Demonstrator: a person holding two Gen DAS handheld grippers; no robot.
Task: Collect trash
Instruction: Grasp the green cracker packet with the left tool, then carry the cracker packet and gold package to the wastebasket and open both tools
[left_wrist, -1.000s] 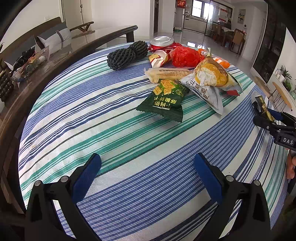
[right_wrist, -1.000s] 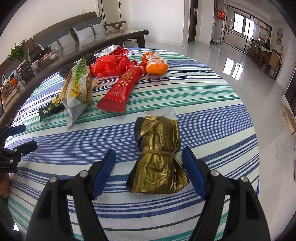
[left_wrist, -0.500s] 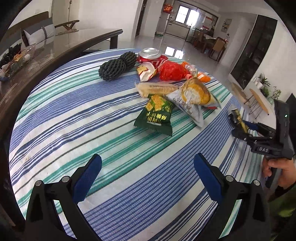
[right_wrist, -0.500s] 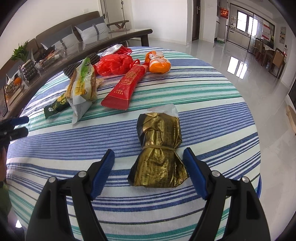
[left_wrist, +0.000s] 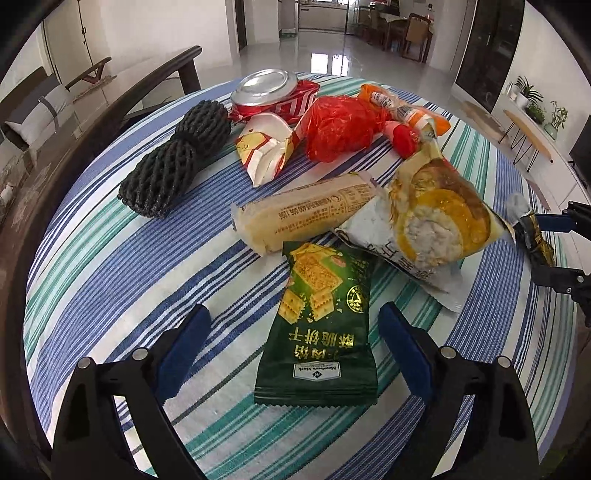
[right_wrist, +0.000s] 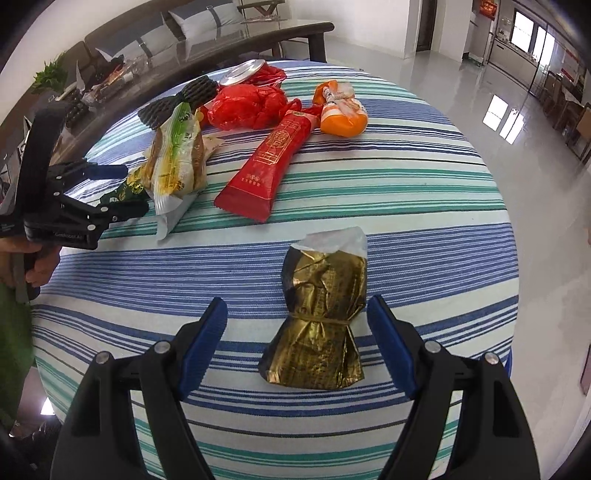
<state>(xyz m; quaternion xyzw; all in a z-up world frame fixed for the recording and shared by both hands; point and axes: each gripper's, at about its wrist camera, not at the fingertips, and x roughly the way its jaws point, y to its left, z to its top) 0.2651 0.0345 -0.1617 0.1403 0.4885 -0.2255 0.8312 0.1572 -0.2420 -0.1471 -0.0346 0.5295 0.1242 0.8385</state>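
Note:
A dark green cracker packet (left_wrist: 321, 325) lies flat on the striped tablecloth (left_wrist: 110, 280). My left gripper (left_wrist: 293, 317) straddles its near half; the jaws are closing, with the blue pads clear of it on both sides. In the right wrist view a crumpled gold foil wrapper (right_wrist: 321, 321) lies between the fingers of my right gripper (right_wrist: 297, 306), which is open and not touching it. Behind the green packet sit a yellow-and-white snack bag (left_wrist: 432, 225) and a beige roll packet (left_wrist: 303, 214).
Farther back lie a black foam net (left_wrist: 173, 162), a paper fries box (left_wrist: 266, 147), a red plastic bag (left_wrist: 340, 129), a crushed red can (left_wrist: 273, 96) and an orange packet (left_wrist: 406, 110). A long red sachet (right_wrist: 273, 162) lies mid-table. A dark wooden bench (left_wrist: 74, 147) borders the left.
My left gripper has moved forward to the pile, so the green packet now lies between its jaws, which stand a little narrower. The right gripper has stayed over the gold wrapper.

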